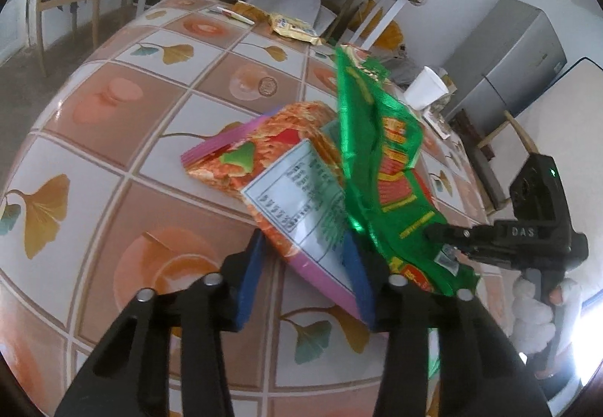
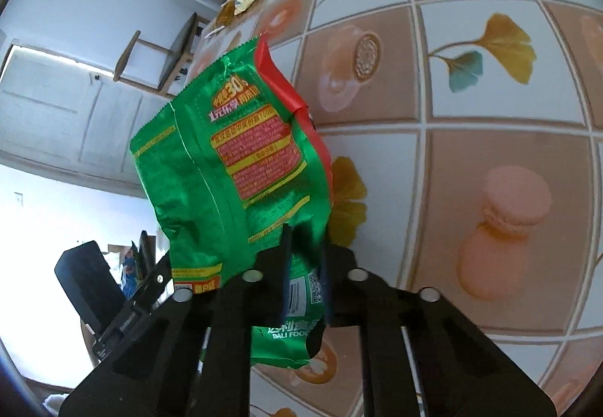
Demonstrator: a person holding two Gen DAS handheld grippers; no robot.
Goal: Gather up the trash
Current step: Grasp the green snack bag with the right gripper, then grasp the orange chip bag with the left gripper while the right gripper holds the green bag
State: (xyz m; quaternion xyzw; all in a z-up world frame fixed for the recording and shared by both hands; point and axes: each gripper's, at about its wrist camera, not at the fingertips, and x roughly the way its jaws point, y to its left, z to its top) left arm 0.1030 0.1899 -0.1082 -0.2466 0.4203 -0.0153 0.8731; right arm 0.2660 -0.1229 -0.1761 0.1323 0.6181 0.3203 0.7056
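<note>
The right claw (image 2: 304,258) is clamped tight on the lower edge of a green snack wrapper (image 2: 233,168), which stands up from the pads, lifted clear of the tiled-pattern surface (image 2: 471,108); the left claw (image 1: 307,266) is half closed around an orange noodle packet (image 1: 271,168), blue pads (image 1: 251,281) at either side of its pink-edged end, though whether they press on it I cannot tell; the packet's far end lies on the surface, the green wrapper just beside it; a yellow wrapper (image 1: 292,26) lies at the far edge.
</note>
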